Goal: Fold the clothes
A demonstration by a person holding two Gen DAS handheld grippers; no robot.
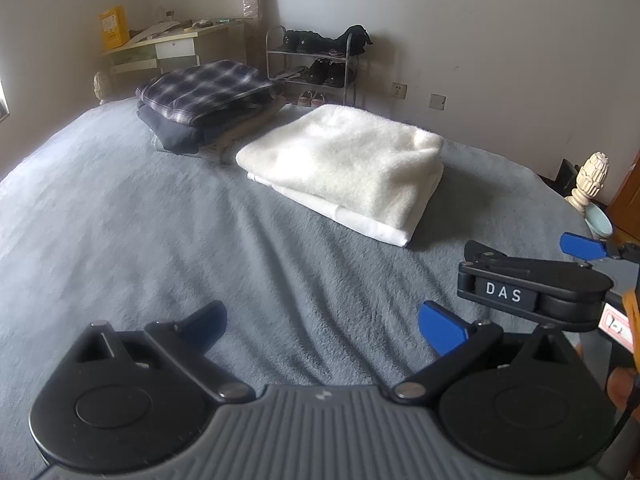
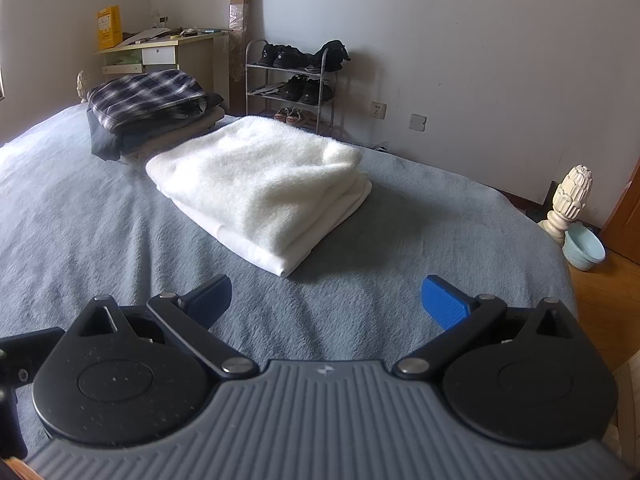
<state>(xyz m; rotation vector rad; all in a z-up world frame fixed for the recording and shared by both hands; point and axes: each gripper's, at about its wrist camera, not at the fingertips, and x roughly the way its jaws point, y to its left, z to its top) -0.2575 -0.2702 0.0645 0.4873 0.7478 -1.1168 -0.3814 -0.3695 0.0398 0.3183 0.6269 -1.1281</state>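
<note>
Grippers (image 1: pixel 322 326) (image 2: pixel 326 300) spread, white garment (image 2: pixel 260 184) folded, bed (image 2: pixel 100 232)

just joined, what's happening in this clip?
Clothes folding on a bed. Both the left gripper and the right gripper are open and empty, hovering above the grey cover. A folded white garment lies ahead; behind it is a folded stack topped by a plaid shirt. Nothing is being held.

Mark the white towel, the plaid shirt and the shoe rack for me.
white towel (image 2: pixel 260 184): right wrist view, middle of its folded top.
plaid shirt (image 2: pixel 144 92): right wrist view, top face, on the dark pile.
shoe rack (image 1: pixel 310 64): left wrist view, middle shelf.
</note>
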